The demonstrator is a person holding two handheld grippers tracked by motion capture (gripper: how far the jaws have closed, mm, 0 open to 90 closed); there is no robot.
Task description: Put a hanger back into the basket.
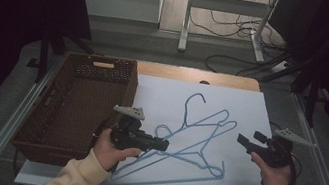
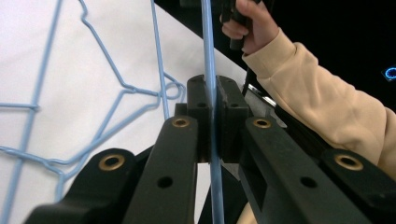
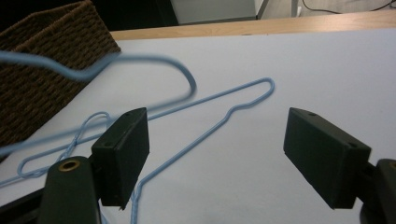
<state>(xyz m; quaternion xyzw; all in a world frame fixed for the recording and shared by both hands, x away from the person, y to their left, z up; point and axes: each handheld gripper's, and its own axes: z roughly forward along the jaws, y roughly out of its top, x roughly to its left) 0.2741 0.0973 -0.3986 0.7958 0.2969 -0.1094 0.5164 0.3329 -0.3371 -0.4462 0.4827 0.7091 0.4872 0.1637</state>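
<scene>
My left gripper [image 1: 162, 145] pinches the thin wire of a blue hanger [image 2: 208, 70] tight between its two black jaws. The hanger's hook [image 1: 196, 99] points toward the far side of the white sheet [image 1: 245, 111]. More blue hangers [image 1: 204, 145] lie in a tangle on the sheet under it. My right gripper [image 1: 245, 138] is off to the side, jaws wide apart with nothing in them. A brown basket [image 1: 74, 103] sits just left of the sheet.
</scene>
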